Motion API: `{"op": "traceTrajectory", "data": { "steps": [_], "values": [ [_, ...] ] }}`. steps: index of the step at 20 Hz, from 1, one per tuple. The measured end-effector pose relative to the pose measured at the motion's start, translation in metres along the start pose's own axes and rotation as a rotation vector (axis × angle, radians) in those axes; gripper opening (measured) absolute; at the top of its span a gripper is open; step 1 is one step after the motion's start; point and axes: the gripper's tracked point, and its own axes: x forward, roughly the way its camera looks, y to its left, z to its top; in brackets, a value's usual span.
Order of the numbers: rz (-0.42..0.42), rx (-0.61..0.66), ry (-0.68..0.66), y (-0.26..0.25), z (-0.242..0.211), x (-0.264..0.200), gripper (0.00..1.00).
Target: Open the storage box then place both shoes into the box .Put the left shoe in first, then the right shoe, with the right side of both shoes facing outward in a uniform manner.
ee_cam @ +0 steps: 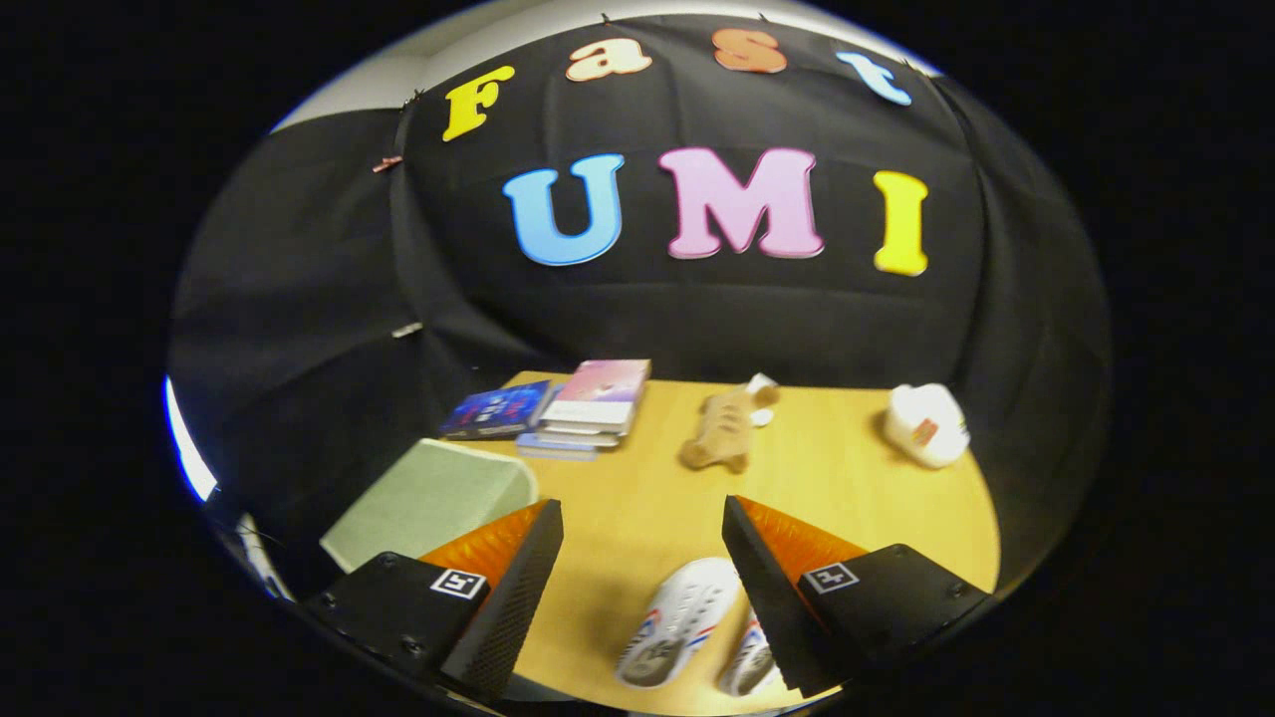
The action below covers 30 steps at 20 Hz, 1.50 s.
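Two white clog shoes lie on the wooden table [618, 498] below my gripper [642, 518]. One shoe [677, 622] shows whole between the fingers, nearer the right one. The other shoe [749, 662] is half hidden under the right finger [767, 578]. A pale green storage box [428, 503] stands at the table's left edge, partly behind the left finger [508, 588]; its lid looks shut. The gripper hangs above the table, open, with nothing between its fingers.
A stack of books [593, 408] and a dark book [493, 410] lie at the back left of the table. A tan plush toy [719, 430] lies at the back middle. A white cap-like object [926, 425] sits at the back right.
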Motion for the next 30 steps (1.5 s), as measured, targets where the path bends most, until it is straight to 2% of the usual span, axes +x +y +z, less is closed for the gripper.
{"op": "traceTrajectory", "data": {
  "steps": [3,7,11,14,19,26,30],
  "values": [
    [0.21,0.177,0.11,0.038,-0.029,0.009,0.99],
    [0.427,0.386,0.247,0.071,-0.061,0.017,0.97],
    [0.547,0.571,0.364,0.086,-0.09,0.035,0.97],
    [0.645,0.709,0.416,0.099,-0.095,0.042,0.97],
    [0.734,0.843,0.481,0.109,-0.113,0.062,0.97],
    [0.789,0.897,0.588,0.12,-0.147,0.079,0.95],
    [0.829,0.958,0.607,0.124,-0.151,0.079,0.95]
  ]
}}
